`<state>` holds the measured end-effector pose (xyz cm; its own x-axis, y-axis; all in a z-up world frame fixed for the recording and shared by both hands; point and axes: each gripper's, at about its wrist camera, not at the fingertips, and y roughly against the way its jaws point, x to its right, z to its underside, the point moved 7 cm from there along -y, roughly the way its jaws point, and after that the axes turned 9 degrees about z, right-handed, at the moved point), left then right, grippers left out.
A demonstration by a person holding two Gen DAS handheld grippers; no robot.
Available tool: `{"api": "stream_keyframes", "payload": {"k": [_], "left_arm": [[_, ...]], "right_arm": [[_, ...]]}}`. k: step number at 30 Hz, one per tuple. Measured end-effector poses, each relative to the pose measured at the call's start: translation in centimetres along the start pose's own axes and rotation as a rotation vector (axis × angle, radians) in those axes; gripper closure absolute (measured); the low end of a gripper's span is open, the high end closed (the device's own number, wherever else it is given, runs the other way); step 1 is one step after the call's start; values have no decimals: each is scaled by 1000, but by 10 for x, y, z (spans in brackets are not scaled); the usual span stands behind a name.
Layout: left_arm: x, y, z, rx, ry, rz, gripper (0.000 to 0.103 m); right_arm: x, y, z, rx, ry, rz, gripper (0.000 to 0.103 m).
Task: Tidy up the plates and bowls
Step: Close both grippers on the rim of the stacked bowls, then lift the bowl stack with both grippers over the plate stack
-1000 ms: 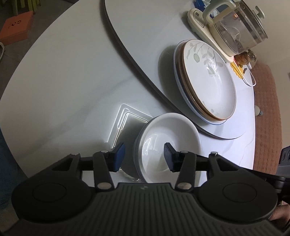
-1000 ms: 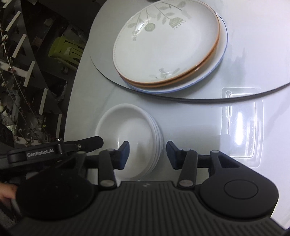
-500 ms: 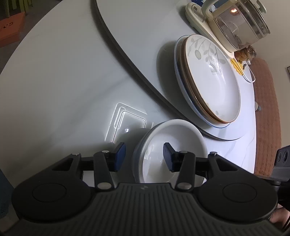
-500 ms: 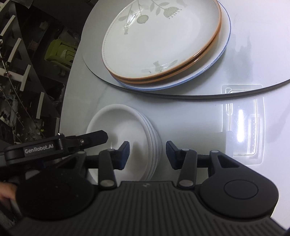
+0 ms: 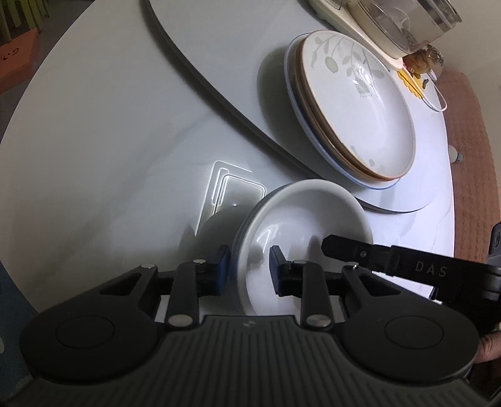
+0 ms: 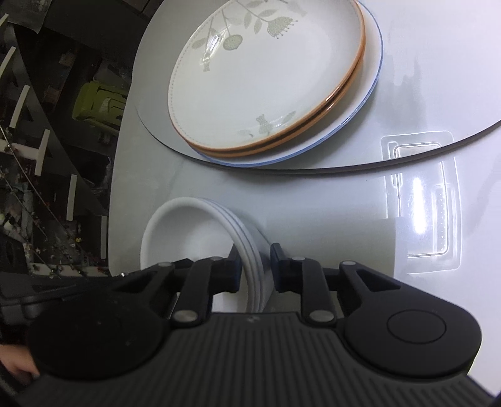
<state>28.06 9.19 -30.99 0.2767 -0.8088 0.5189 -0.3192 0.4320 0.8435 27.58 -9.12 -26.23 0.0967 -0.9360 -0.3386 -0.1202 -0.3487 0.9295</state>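
Note:
A stack of white bowls [image 5: 300, 225] sits on the white table, near its edge; it also shows in the right wrist view [image 6: 188, 238]. My left gripper [image 5: 247, 266] is shut on the stack's rim, one finger inside and one outside. My right gripper [image 6: 255, 266] is shut on the opposite rim in the same way. A stack of plates [image 5: 360, 106], leaf-patterned on top with orange and blue rims below, lies on the raised turntable [image 5: 219, 47] beyond the bowls; the plates also show in the right wrist view [image 6: 266, 78].
A glass kettle on a cream base [image 5: 391, 25] stands behind the plates. A brown mat [image 5: 469, 156] lies at the right. The table edge [image 6: 116, 188] drops off left of the bowls, with clutter on the floor below.
Both grippers moved in onto the bowl stack and closed on its rim from opposite sides. The right gripper's body now shows in the left wrist view.

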Motion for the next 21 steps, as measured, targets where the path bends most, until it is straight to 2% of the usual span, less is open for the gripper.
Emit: {"api": "stream_keyframes", "payload": {"k": [5, 10, 15, 21], "left_arm": [[16, 14, 8, -28, -10, 24, 72], [39, 38, 16, -38, 43, 64, 71], [62, 56, 21, -15, 23, 71, 71], [85, 76, 20, -25, -10, 79, 71]], "right_arm": [[3, 22, -3, 18, -43, -4, 80], [2, 52, -3, 38, -58, 8, 80], [2, 78, -4, 61, -57, 16, 80], [-2, 109, -6, 68, -35, 45, 80]]}}
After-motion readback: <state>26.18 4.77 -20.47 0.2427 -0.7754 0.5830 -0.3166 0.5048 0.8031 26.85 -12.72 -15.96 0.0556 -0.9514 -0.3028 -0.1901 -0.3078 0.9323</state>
